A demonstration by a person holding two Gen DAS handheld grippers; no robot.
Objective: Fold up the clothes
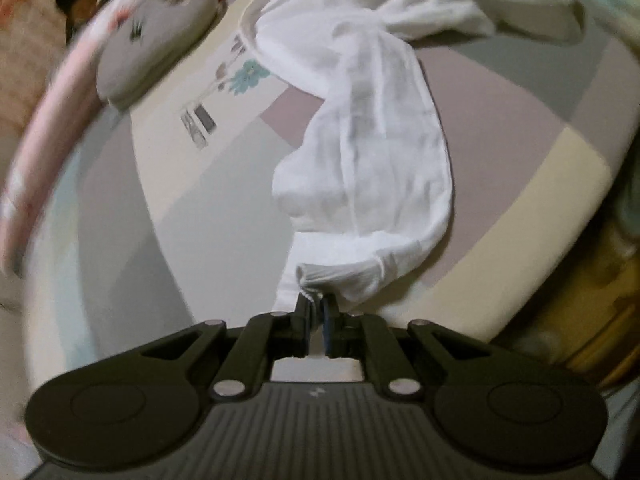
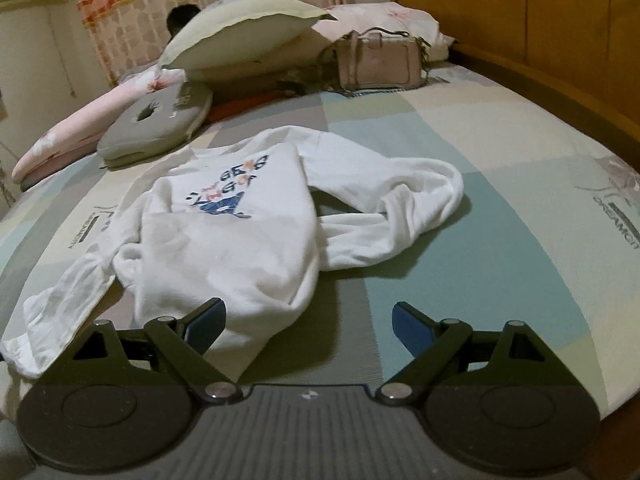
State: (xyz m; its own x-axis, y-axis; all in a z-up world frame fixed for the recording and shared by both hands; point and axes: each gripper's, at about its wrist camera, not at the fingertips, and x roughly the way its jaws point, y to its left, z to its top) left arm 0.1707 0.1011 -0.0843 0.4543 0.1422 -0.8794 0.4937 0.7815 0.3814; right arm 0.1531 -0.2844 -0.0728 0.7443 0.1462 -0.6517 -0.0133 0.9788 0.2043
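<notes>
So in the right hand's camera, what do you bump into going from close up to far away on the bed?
Right gripper → white sweatshirt → grey cushion → pinkish handbag → wooden headboard.

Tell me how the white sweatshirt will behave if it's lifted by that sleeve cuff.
The white sweatshirt will probably hang limp: it lies rumpled on the bed, sleeves twisted. Likely light, since the left hand-held gripper, shut on the cuff, holds it by a small pinch. The body would probably trail behind and drag rather than rise together.
</notes>
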